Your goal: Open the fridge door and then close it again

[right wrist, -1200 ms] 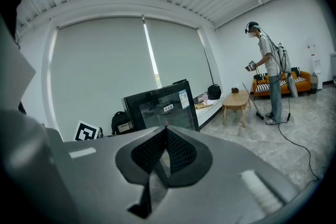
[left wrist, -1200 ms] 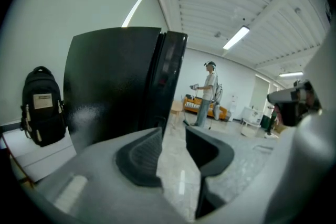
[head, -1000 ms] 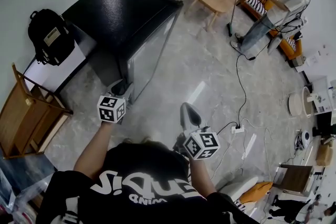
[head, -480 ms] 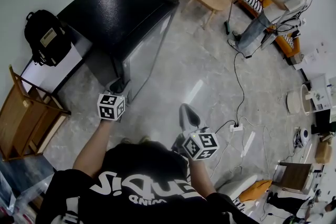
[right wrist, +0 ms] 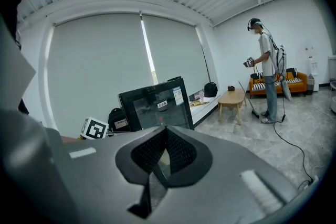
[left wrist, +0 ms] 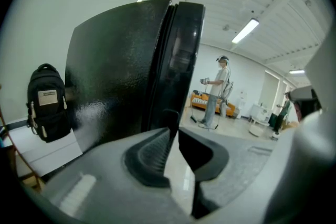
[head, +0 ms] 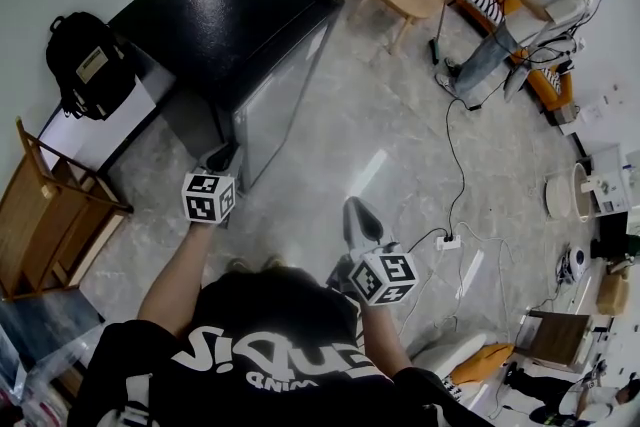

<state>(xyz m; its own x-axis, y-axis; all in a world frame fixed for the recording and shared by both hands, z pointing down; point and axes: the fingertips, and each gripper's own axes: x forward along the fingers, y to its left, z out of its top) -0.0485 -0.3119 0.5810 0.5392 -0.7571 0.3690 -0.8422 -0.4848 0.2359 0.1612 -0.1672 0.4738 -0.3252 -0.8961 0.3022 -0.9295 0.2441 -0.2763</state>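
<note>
From the head, looks steeply down onto the floor [head: 400,135], seeing the fridge [head: 235,25] from above and some way off. From the left gripper [head: 224,158], faces nearly level along the jaws, hard up against the fridge door [left wrist: 181,60] edge. From the right gripper [head: 358,215], faces the fridge front from farther back in the room. Shares across all three the fridge, the backpack [head: 88,65] and a standing person [head: 520,25].

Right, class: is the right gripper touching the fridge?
Apart. The head view shows open floor between the right gripper and the fridge.
</note>
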